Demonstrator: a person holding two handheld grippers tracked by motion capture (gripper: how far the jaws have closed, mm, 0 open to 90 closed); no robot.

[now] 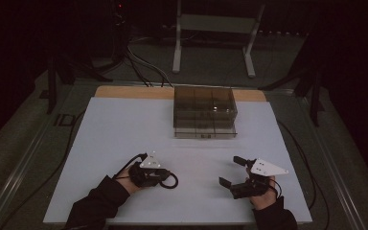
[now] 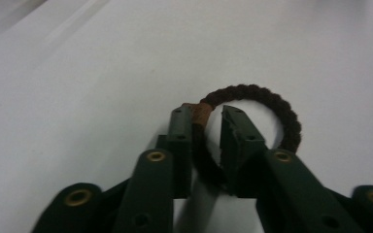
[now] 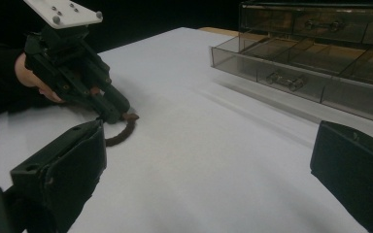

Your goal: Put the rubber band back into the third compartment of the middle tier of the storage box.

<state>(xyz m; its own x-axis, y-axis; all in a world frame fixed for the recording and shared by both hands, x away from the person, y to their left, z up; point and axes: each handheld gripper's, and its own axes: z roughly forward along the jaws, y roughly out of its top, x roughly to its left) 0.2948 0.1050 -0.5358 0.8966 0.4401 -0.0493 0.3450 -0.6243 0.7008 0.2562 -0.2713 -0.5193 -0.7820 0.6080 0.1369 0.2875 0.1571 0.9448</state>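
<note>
A dark brown braided hair tie with a lighter brown joint lies on the white table top. My left gripper has its jaws drawn close together around the tie's near side, by that joint, and the band is pinched between them. From above, the left gripper sits at the front left with the hair tie looping out at its tip. My right gripper rests at the front right, open wide and empty. Its own camera shows the left gripper on the hair tie.
A smoky clear drawer box stands at the back middle of the table, its bottom drawer pulled out toward me. Small metal items lie in its compartments. Cables trail off both sides of the table.
</note>
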